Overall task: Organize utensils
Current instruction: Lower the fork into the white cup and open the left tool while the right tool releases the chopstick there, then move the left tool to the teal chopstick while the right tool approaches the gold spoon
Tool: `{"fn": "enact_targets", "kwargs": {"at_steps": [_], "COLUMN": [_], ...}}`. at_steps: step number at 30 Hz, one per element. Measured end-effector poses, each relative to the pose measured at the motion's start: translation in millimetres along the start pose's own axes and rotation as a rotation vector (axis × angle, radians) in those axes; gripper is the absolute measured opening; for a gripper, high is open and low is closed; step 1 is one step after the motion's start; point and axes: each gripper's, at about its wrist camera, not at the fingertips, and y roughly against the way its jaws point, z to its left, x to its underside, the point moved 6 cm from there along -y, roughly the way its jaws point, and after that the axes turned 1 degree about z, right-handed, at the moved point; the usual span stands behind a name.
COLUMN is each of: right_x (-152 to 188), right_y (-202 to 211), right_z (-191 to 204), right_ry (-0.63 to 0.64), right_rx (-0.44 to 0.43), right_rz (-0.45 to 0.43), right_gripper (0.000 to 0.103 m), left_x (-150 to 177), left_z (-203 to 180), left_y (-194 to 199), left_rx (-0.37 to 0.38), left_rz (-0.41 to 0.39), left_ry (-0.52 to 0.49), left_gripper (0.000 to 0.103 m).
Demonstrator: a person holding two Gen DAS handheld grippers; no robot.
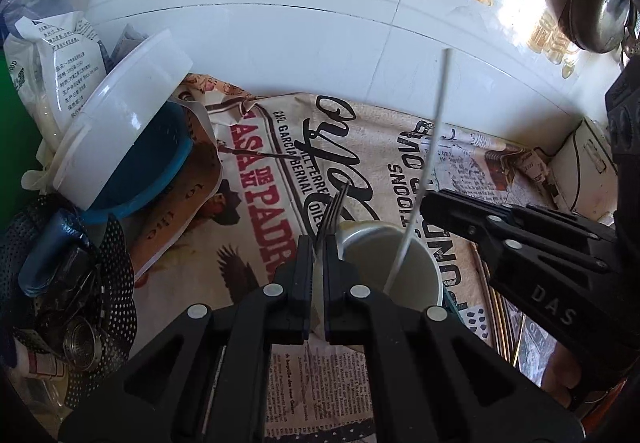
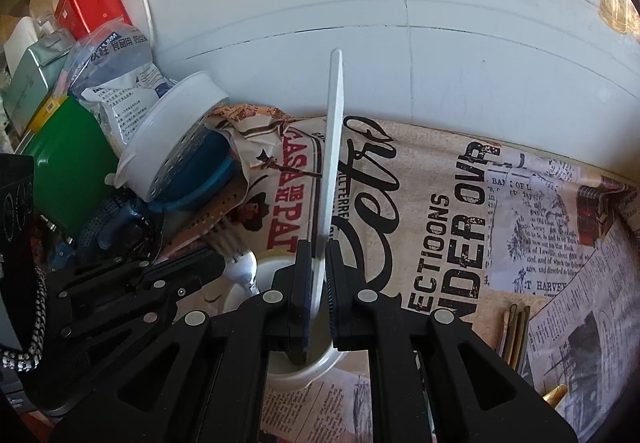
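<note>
We have both grippers over the white cup (image 1: pixel 394 267), which stands on the newspaper-print tablecloth (image 1: pixel 256 179) at the lower centre of the left wrist view. Our left gripper (image 1: pixel 319 243) has its jaws clamped on a metal fork (image 1: pixel 334 209), tines pointing up and away, just beside the cup's near rim. Our right gripper (image 2: pixel 318 247) is clamped on a flat white utensil handle (image 2: pixel 334 147); its lower end already dips inside the cup.

So we judge the task partly done: neither piece is released yet. What is left, as far as we can see, is letting both go into the cup, then the brass-coloured utensils (image 2: pixel 514 331) lying on the cloth at the lower right of the right wrist view.
</note>
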Motion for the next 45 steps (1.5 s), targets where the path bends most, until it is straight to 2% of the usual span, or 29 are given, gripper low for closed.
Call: {"fn": "enact_targets", "kwargs": {"at_steps": [3, 10, 17, 23, 28, 30, 32, 34, 39, 45], "right_x": [2.8, 7.3, 8.8, 15.1, 23.5, 27.8, 34.5, 40.4, 62.1, 97.8], "right_y": [8.4, 41.7, 86.2, 128.9, 156.2, 163.3, 170.6, 174.6, 176.0, 151.8], "right_z": [-0.2, -4.7, -16.2, -38.4, -66.2, -75.6, -88.2, -98.8, -130.2, -174.5], "right_ry": [0.018, 0.034, 0.048, 0.044, 0.025, 0.019, 0.009, -0.002, -0.035, -0.090], "right_rx": [0.003, -0.012, -0.010, 0.023, 0.073, 0.090, 0.110, 0.124, 0.155, 0.203], "right_rz": [0.009, 0.003, -0.040, -0.099, -0.132, -0.136, -0.137, -0.132, -0.092, 0.021], "right_gripper": [0.007, 0.007, 0.009, 0.031, 0.042, 0.044, 0.045, 0.045, 0.046, 0.046], "left_x": [1.4, 0.3, -5.6, -7.9, -4.3, -1.8, 1.4, 5.8, 20.2, 45.7], "left_z": [-0.2, -4.7, -30.3, -64.4, -98.1, -111.0, -121.3, -133.0, -152.2, -161.2], "left_y": [6.3, 37.0, 75.2, 99.7, 108.4, 107.5, 104.1, 98.2, 70.5, 33.4], "left_rx": [-0.017, -0.074, -0.099, -0.114, -0.100, -0.098, -0.096, -0.094, -0.080, -0.096], "left_rz": [-0.002, -0.051, -0.119, -0.179, -0.209, -0.216, -0.214, -0.210, -0.146, -0.058], "left_ry": [0.004, 0.005, 0.007, -0.020, -0.038, -0.047, -0.055, -0.062, -0.055, -0.037], "left_gripper": [0.002, 0.019, 0.036, 0.059, 0.070, 0.074, 0.083, 0.085, 0.086, 0.086]}}
